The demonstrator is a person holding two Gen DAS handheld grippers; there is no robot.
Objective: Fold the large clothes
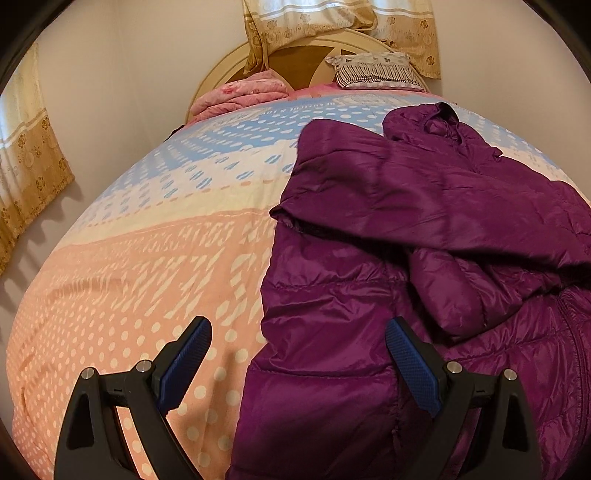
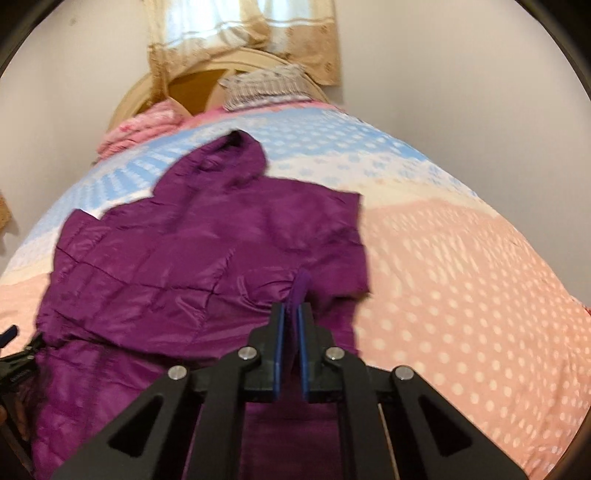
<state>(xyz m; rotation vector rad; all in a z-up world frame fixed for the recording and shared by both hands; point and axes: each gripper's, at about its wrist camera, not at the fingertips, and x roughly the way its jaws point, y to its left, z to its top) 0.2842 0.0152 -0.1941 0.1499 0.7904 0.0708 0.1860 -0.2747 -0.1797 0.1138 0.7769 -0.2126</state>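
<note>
Purple puffer jacket [image 1: 424, 229] lies spread on the bed [image 1: 147, 258], filling the right half of the left wrist view and the centre-left of the right wrist view; hood [image 2: 229, 162] points toward the headboard [image 1: 295, 62] at the top of the frame. One sleeve [image 1: 369, 184] is folded across the body of the jacket. Bed cover is banded: blue with white spots near the top, cream in the middle, peach with white spots lower down. Left hand-held gripper [image 1: 299, 354] at the bottom of its frame, jaws wide apart, blue pads [image 1: 188, 365] showing; one finger over the peach cover, the other over the jacket's edge, nothing pinched between them. Right hand-held gripper [image 2: 290, 314] at lower centre of its frame, jaws closed tight on a pinch of purple jacket fabric, a ridge of cloth standing up between the pads. Right wrist view is motion-blurred. Folded pink quilt [image 1: 243, 96] and a patterned pillow [image 1: 376, 70] sit at the head of the bed. Tan flowered curtain [image 1: 332, 22] hangs above the headboard.
</note>
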